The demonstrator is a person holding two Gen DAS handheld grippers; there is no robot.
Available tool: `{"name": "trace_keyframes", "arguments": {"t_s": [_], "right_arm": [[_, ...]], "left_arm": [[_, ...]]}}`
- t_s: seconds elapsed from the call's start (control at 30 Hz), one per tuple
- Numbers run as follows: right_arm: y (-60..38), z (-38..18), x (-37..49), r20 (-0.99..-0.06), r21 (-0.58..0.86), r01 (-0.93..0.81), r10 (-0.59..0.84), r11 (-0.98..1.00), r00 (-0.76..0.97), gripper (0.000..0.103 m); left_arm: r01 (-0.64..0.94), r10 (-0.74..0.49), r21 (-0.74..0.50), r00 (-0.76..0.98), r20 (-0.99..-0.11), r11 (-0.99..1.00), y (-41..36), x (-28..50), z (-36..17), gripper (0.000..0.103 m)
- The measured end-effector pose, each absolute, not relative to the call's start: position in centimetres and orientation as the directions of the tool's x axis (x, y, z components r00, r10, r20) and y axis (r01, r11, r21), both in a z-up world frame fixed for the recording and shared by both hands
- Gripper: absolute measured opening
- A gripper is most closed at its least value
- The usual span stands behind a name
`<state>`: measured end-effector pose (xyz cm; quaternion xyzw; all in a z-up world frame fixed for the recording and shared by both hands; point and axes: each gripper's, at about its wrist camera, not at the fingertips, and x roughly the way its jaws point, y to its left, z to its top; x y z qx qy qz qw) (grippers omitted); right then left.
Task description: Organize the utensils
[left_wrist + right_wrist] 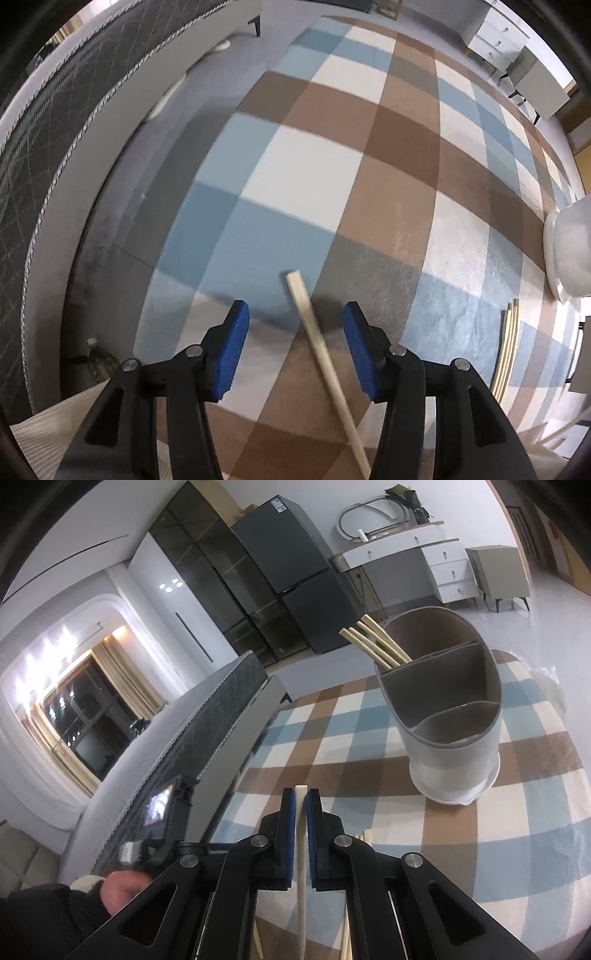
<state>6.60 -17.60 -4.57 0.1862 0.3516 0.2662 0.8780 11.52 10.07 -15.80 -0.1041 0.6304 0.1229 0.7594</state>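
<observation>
Directly below the left wrist camera, the left gripper [295, 332] points steeply down over the checked cloth of the table [306, 170]. Its blue pads [236, 347] stand spread, and a single pale chopstick [325, 365] lies slanted between them, touching neither pad; whether it rests on the cloth or hangs just above it cannot be told. More chopsticks [509, 347] lie in a bundle near the table's right edge.

From the right wrist camera, the right gripper [301, 827] is pinching another chopstick [300, 849] lengthwise between pads pressed close together. The grey divided utensil holder [448, 709] stands ahead toward the table's far right, with several chopsticks [373, 642] already leaning in its far compartment.

The step in hand looks like carrying the pinched stick to that holder. It would go best tipped upright over the far compartment, lowered clear of the dividers, then let go.

A label on the dark fridge [280, 550] is too small to read.
</observation>
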Motion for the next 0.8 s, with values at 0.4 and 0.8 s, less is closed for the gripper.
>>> {"name": "trace_keyframes", "arguments": {"t_s": [0.4, 0.8], "right_arm": [[-18.7, -4.5, 6.2, -0.529, 0.505, -0.318, 0.579, 0.802, 0.62, 0.005], [-18.6, -3.2, 3.2, -0.522, 0.43, -0.33, 0.53, 0.84, 0.668, 0.005]], "left_arm": [[-0.316, 0.012, -0.093, 0.317, -0.948, 0.944, 7.4, 12.2, -13.1, 0.002], [-0.193, -0.083, -0.26, 0.632, -0.771, 0.946, 6.4, 5.4, -5.0, 0.002]]}}
